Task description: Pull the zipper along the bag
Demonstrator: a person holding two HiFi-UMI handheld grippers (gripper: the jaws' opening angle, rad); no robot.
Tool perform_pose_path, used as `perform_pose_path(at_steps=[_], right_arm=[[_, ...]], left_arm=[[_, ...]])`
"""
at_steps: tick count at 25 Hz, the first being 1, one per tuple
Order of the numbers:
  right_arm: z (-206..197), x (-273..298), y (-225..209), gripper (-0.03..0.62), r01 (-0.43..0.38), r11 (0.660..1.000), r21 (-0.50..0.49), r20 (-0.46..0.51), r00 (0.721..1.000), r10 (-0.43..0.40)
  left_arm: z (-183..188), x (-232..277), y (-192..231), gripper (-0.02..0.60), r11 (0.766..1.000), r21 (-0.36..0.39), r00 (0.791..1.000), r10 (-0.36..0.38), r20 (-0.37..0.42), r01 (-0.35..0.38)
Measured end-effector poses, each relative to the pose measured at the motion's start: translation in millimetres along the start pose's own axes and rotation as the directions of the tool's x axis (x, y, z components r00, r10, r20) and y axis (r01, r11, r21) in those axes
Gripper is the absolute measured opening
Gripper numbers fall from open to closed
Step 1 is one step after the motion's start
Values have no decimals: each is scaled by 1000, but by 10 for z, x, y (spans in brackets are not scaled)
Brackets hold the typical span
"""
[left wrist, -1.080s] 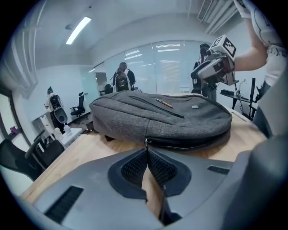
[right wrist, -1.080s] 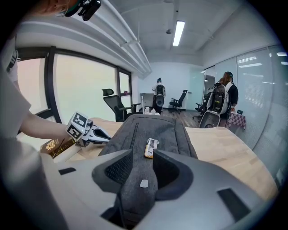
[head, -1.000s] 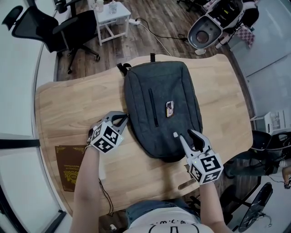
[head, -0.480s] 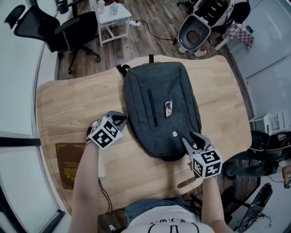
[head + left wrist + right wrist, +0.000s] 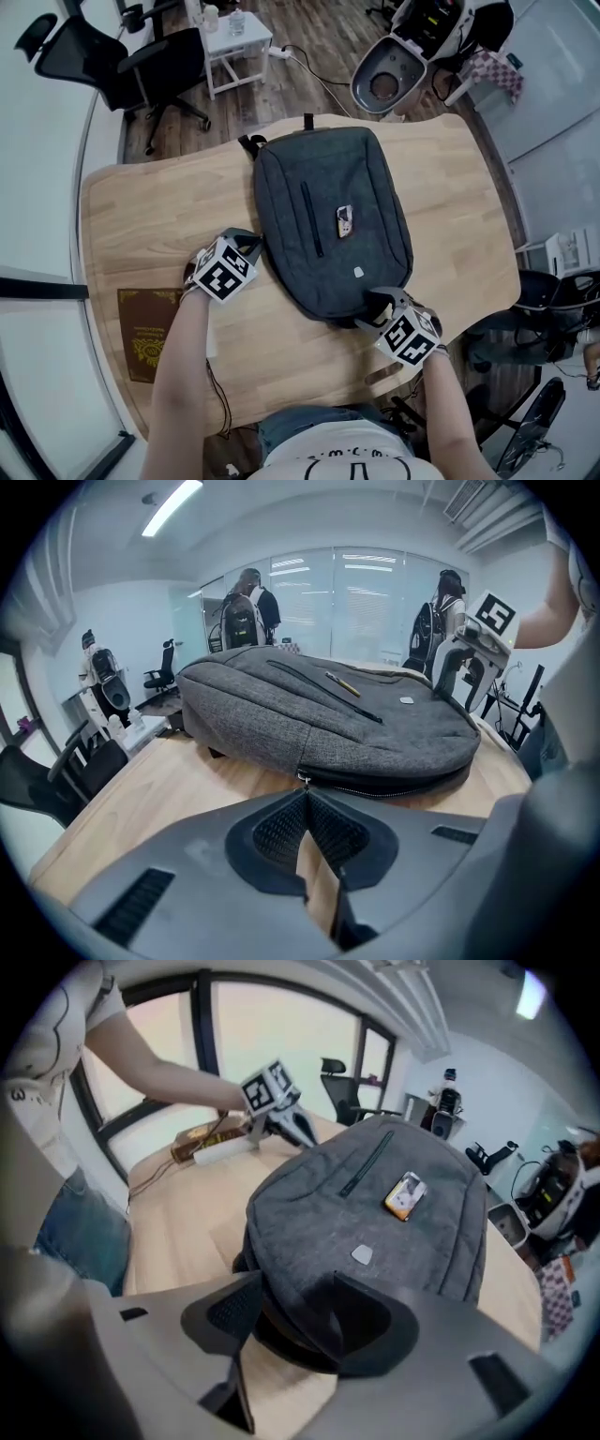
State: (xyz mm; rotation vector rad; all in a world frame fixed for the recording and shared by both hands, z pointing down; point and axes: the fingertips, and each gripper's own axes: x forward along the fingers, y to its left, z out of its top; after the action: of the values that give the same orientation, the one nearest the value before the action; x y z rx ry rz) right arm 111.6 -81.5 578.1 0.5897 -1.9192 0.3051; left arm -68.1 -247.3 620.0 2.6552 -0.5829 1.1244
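Note:
A grey backpack (image 5: 328,220) lies flat on the wooden table (image 5: 141,216). My left gripper (image 5: 251,246) is at the bag's left side seam. In the left gripper view it (image 5: 303,787) is shut, its tips pinching the small metal zipper pull (image 5: 302,778) where the side zipper starts. My right gripper (image 5: 375,305) is at the bag's near end. In the right gripper view its jaws (image 5: 295,1321) have just been opening and stand wide. The rounded end of the bag (image 5: 375,1194) lies between them, and no firm pinch shows.
A brown book (image 5: 148,345) lies at the table's near left, with a white strip (image 5: 210,345) beside my left arm. Beyond the table stand an office chair (image 5: 122,56), a small white side table (image 5: 230,33) and a white machine (image 5: 412,47). The table edge is close behind my right gripper.
My right gripper has dropped and rolled from above the bag's near right corner onto its near end, and its jaws have spread wider. The left gripper has stayed at the side seam.

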Motion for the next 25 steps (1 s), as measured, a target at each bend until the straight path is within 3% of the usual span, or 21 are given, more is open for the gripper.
perform_pose_path(at_steps=[1,5,12,20,25], right_arm=[[-46,82,6,282,-20,1000,12,-23,1000,20],[-72,171,-35,270,-104,971,216,2,994,106],[-119,300,-75,267,-102,936,337,-40,992,123],[-135,353,-111,261,-100,908,406,-65,988,138],[-82,183,-44,262,-148,941,304,-82,980,181]], left_arm=[[-1,-1,-4,17,1000,-3,1000,1,-4,-1],[-9,-42,-39,17,1000,-15,1000,3,-16,-3],[-48,-117,-252,17,1000,-9,999,-17,-31,17],[-149,-170,-651,17,998,-17,998,-53,-44,52],[-214,-134,-691,17,1000,4,997,4,-81,-4]])
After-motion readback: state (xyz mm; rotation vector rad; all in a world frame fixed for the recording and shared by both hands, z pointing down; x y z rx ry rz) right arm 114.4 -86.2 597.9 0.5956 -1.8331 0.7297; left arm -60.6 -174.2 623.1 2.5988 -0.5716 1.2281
